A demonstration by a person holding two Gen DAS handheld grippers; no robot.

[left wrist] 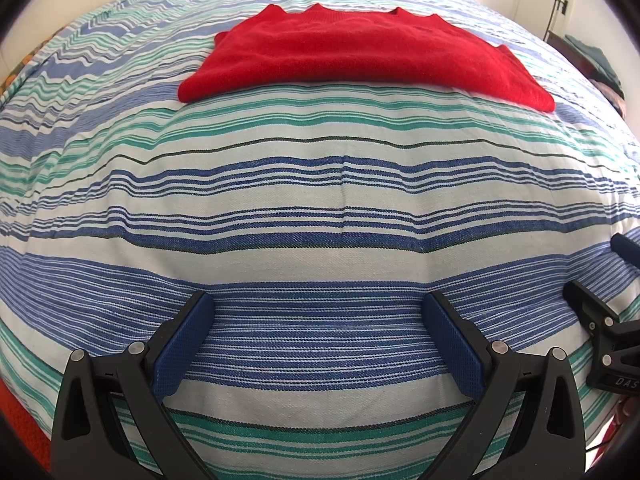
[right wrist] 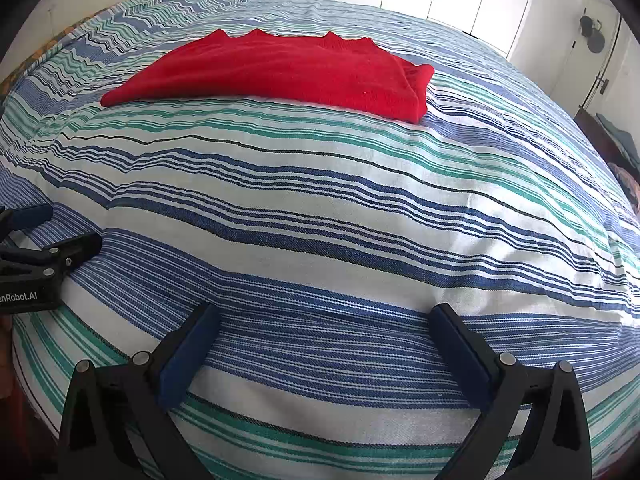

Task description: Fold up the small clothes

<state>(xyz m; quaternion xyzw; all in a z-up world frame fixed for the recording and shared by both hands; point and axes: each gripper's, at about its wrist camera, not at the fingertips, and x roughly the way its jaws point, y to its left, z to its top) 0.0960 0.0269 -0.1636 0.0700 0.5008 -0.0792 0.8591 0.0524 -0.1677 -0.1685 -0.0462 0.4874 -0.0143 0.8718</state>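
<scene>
Sweater (left wrist: 360, 56) lies folded on the bed (left wrist: 320, 208). Left claw (left wrist: 320, 332) and right claw (right wrist: 326, 344), both open and empty, rest well short of it; next, probably another fold.

Left tongs (left wrist: 318, 312): jaws spread wide, nothing between them — blue pads (left wrist: 188, 340) face inward.
Right tongs (right wrist: 326, 324): jaws likewise wide apart, empty — level beside the left.

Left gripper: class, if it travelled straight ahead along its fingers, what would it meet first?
Probably the striped bedspread, which fills the line ahead of the open left gripper. The red sweater lies farther on; if the gripper skims above the cover, it would reach that first. Depth is uncertain.
</scene>
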